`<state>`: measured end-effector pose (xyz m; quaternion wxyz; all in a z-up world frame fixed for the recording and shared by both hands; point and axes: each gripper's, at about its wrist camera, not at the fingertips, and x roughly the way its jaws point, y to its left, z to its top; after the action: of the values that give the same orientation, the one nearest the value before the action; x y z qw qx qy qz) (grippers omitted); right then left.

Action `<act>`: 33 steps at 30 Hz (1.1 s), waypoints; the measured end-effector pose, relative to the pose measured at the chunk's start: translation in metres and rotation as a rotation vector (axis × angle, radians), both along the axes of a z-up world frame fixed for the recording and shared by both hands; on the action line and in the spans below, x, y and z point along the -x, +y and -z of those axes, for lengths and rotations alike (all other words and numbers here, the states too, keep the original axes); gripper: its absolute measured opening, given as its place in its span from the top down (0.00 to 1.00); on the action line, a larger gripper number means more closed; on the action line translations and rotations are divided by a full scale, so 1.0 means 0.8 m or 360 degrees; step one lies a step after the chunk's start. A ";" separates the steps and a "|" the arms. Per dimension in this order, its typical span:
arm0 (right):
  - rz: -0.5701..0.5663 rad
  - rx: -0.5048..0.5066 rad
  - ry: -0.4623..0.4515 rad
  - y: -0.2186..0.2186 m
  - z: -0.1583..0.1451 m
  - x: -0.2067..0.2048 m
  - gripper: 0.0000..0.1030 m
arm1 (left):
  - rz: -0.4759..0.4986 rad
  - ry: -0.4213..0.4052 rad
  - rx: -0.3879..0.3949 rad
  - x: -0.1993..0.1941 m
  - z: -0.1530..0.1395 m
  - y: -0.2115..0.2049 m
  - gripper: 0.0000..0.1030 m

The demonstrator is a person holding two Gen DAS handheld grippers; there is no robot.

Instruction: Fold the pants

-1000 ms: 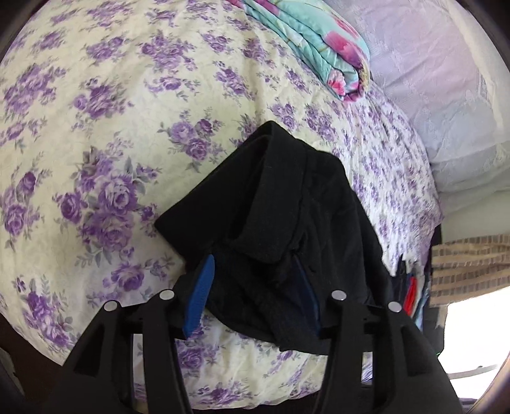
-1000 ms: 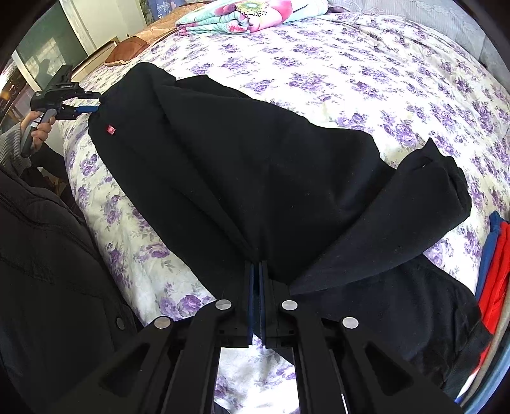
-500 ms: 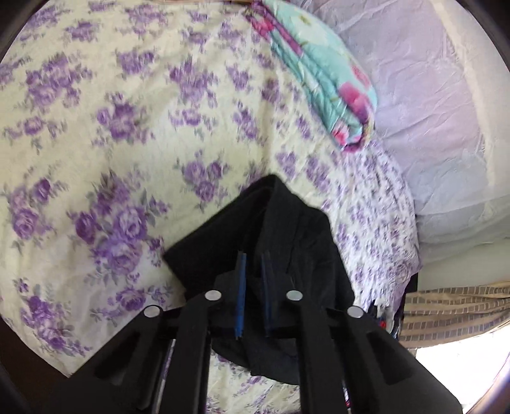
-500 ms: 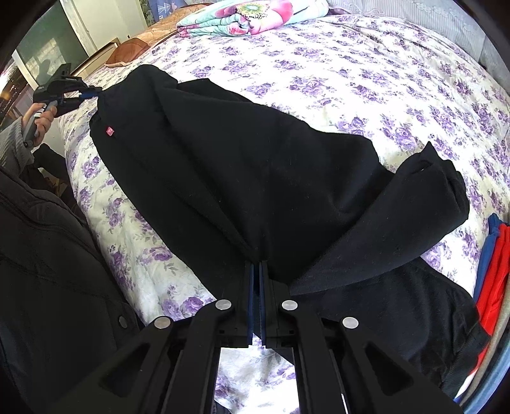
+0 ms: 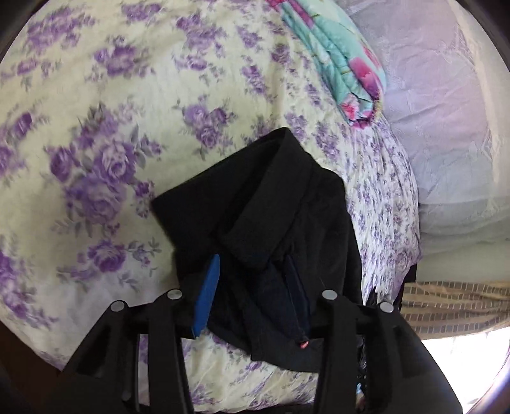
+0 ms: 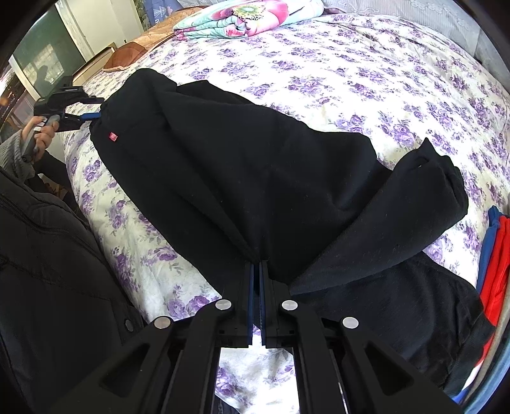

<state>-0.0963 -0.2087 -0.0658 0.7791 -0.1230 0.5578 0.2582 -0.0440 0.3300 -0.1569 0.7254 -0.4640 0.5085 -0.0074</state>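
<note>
1. The black fleece-like pants (image 6: 242,178) lie spread on the bed's purple-flowered cream sheet (image 6: 366,79), near the edge where I stand.

2. My right gripper (image 6: 256,270) is clamped tight on a pinch of the black cloth at the near end. Gathers radiate from the closed blue pads, so I judge it holds that end taut as an anchor.

3. My left gripper (image 5: 251,280) sits at the far end, by the waistband (image 5: 255,223). Its jaws are opening; cloth lies between the blue pads (image 5: 207,296), but they do not press it. From the right wrist view I see the left hand (image 6: 41,133) on the handle, fingers at the cloth's edge.

4. Long axis: from the right gripper the pants run up and to the left, to the left gripper, roughly along the bed's near edge. The small red tag (image 6: 113,136) marks the far end.

5. One leg (image 6: 414,203) lies doubled over to the right, its cuff pointing away from the main run. I judge a lengthwise fold is not yet squared.

6. A folded turquoise-and-pink floral quilt (image 6: 242,19) lies well apart, near the head of the bed.
</note>
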 end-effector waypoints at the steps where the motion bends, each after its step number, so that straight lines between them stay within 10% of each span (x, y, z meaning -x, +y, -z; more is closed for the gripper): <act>1: -0.0001 0.0000 -0.0001 0.000 -0.001 0.000 0.97 | -0.0042 0.0016 0.0029 -0.002 0.006 0.001 0.60; 6: 0.0005 -0.0004 -0.0006 -0.001 -0.002 0.000 0.97 | -0.0119 -0.0031 0.0036 0.000 -0.005 0.012 0.90; 14: -0.0047 -0.0050 0.0006 0.015 -0.010 0.007 0.97 | -0.0180 -0.0213 0.0024 0.006 -0.066 0.040 0.92; 19: -0.0092 -0.0005 0.0108 0.029 0.030 0.016 0.97 | -0.0175 0.0044 -0.0041 0.006 -0.004 0.048 0.92; 23: -0.0044 -0.0071 0.0137 0.022 0.028 0.019 0.91 | -0.0292 0.0045 0.0052 0.025 0.011 0.054 0.85; 28: 0.0323 -0.0335 -0.0022 -0.046 -0.032 -0.020 0.86 | -0.0225 -0.0005 -0.0372 0.025 -0.060 0.037 0.60; 33: 0.0942 -0.0308 -0.0210 -0.104 -0.053 -0.101 0.68 | -0.0051 -0.0162 -0.0497 0.004 -0.103 -0.027 0.38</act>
<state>-0.0158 -0.2921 -0.0234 0.8630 0.1027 0.4904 0.0637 -0.0476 0.3084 -0.0744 0.8134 -0.3526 0.4587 0.0599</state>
